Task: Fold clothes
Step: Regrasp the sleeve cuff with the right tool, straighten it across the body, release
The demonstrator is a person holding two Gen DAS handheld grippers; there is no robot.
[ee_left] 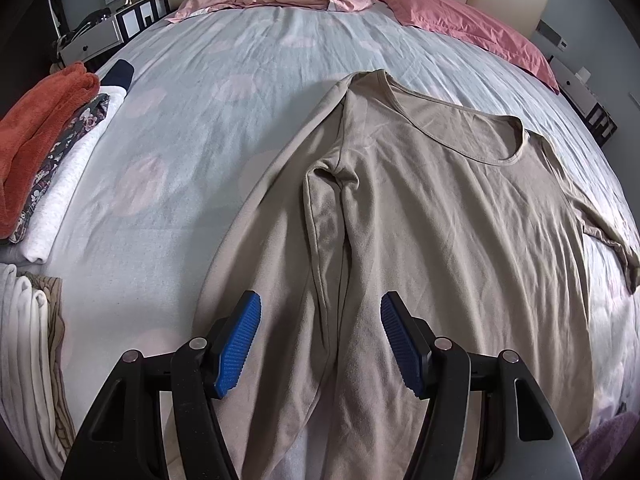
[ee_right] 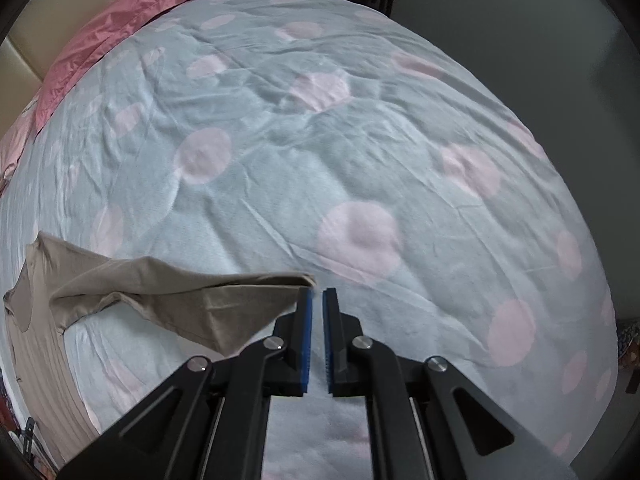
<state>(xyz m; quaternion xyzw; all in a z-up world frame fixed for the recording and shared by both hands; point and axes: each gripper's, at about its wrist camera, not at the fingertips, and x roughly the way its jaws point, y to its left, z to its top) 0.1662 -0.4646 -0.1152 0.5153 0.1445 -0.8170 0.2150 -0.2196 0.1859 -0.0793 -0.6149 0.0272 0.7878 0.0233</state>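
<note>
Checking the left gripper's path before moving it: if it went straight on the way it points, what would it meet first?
The left gripper, jaws open, points along the beige long-sleeved shirt spread on the dotted blue bedcover. It would probably meet the shirt's folded-in sleeve first, though its height above the fabric is unclear.

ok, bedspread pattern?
The bedspread is pale blue-grey with large pale pink dots; it shows best in the right wrist view.
</note>
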